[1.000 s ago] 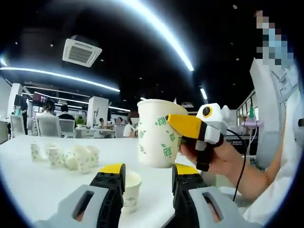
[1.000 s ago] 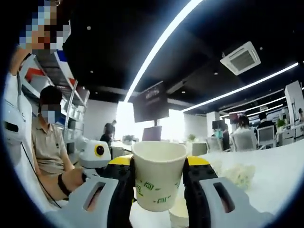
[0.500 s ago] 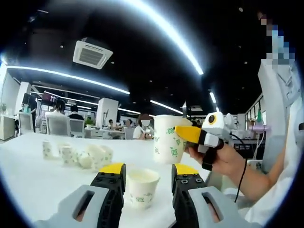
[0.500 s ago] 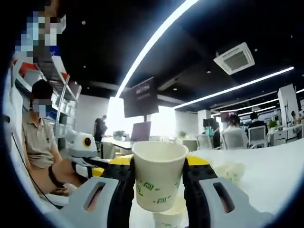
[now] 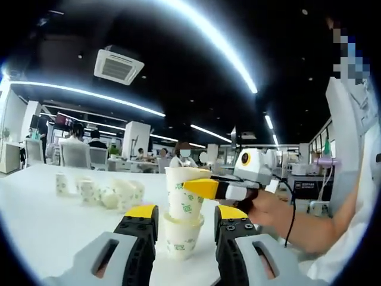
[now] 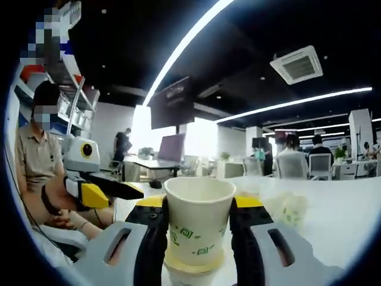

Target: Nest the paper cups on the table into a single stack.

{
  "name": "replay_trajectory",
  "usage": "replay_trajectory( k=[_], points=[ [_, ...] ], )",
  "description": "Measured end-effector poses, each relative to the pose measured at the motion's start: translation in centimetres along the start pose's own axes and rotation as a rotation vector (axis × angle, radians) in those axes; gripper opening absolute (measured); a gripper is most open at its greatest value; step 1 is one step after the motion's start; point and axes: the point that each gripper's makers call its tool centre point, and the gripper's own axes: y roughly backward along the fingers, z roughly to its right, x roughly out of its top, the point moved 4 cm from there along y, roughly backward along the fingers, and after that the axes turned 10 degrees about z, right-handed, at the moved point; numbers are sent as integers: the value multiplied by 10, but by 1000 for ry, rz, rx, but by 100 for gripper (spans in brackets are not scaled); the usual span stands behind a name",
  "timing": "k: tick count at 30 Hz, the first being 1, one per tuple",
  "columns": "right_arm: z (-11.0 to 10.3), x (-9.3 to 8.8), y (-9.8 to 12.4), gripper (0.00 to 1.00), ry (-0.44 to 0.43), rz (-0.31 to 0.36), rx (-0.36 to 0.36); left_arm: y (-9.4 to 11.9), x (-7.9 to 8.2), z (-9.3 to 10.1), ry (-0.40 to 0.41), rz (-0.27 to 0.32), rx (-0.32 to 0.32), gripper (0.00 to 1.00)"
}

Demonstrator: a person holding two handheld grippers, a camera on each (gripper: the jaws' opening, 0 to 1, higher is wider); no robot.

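Office ceiling lights ran overhead, and the white table (image 5: 41, 214) stretched out under both my grippers. My right gripper (image 6: 198, 223) was closed on the upper cup (image 6: 199, 225): its two jaws pressed against the cup's sides, with the open rim standing above the yellow fingertips (image 6: 153, 202). In the left gripper view that same cup (image 5: 186, 193) showed from the side, pinched by my right gripper (image 5: 205, 188), which came in from the right with my hand (image 5: 268, 210) behind it. Its base sat down inside the lower cup (image 5: 181, 235), which stood upright on the table. In the right gripper view the lower cup's rim (image 6: 193, 265) showed just beneath the held cup, between the jaws.

My left gripper (image 5: 181, 223) had its jaws spread, one on each side of the lower cup. They looked a little apart from its walls, though from this angle I could not be sure they were not touching. My left gripper (image 6: 98, 187) also came into the right gripper view from the left, its yellow-tipped fingers pointing toward the cups.

Farther back on the table lay a cluster of loose cups (image 5: 98, 193), some upright and some tipped over, well apart from the stack. The same cluster (image 6: 294, 208) appeared blurred past my right jaw. Seated people (image 5: 74, 134) and a wall screen (image 6: 171, 102) filled the background.
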Motion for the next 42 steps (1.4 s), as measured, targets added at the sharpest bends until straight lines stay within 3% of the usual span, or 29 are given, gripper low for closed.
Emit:
replay_trajectory(
  k=[15, 25, 30, 42],
  points=[
    [-3, -19, 6, 46, 72, -61, 0, 0, -3, -3, 4, -8, 1, 39],
    [-4, -29, 11, 50, 61, -104, 0, 1, -4, -3, 2, -11, 3, 39],
    [-8, -30, 14, 58, 43, -111, 7, 1, -5, -3, 3, -12, 6, 39],
    [-14, -27, 28, 65, 36, -99, -8, 0, -8, -3, 5, -19, 6, 39]
  ],
)
